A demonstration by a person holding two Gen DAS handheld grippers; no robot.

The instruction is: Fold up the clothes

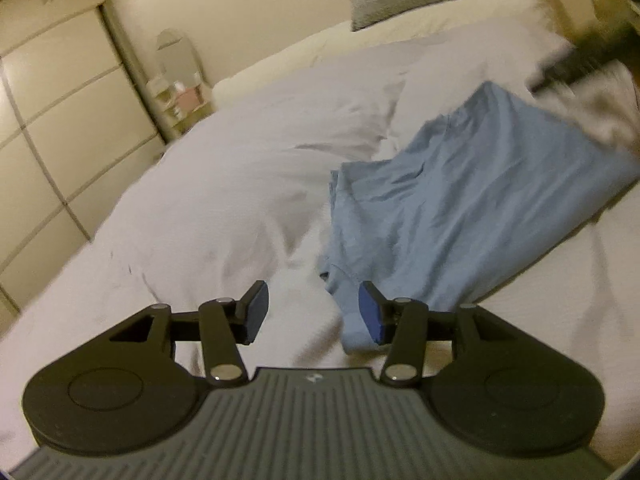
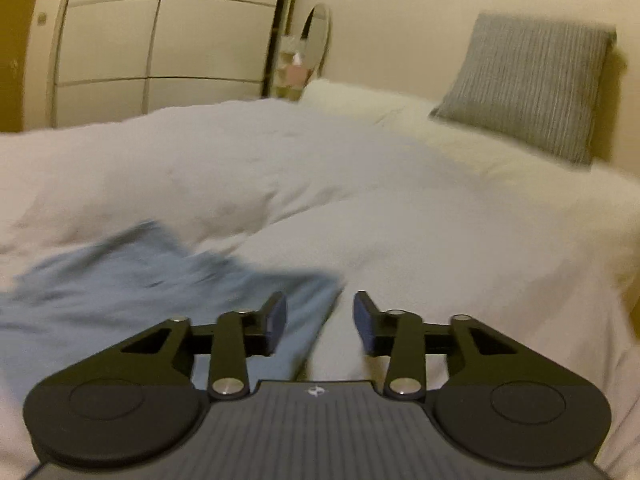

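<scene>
A light blue garment (image 1: 460, 192) lies partly folded on the white duvet (image 1: 240, 180) of a bed. My left gripper (image 1: 312, 308) hovers over the garment's near left corner, jaws open; its right pad (image 1: 370, 314) is above the cloth without pressing on it. In the right wrist view the same blue garment (image 2: 120, 280) is blurred at lower left. My right gripper (image 2: 320, 320) stands open above the garment's right edge, with only cloth edge and white duvet (image 2: 360, 180) showing in the gap. A dark blurred shape (image 1: 580, 60) crosses the far right corner of the left wrist view.
A grey ribbed pillow (image 2: 528, 80) leans on the wall at the head of the bed, behind a white pillow (image 2: 360, 100). Cream wardrobe doors (image 1: 52, 100) stand beside the bed. A small mirror (image 2: 316, 36) and bedside items sit in the corner.
</scene>
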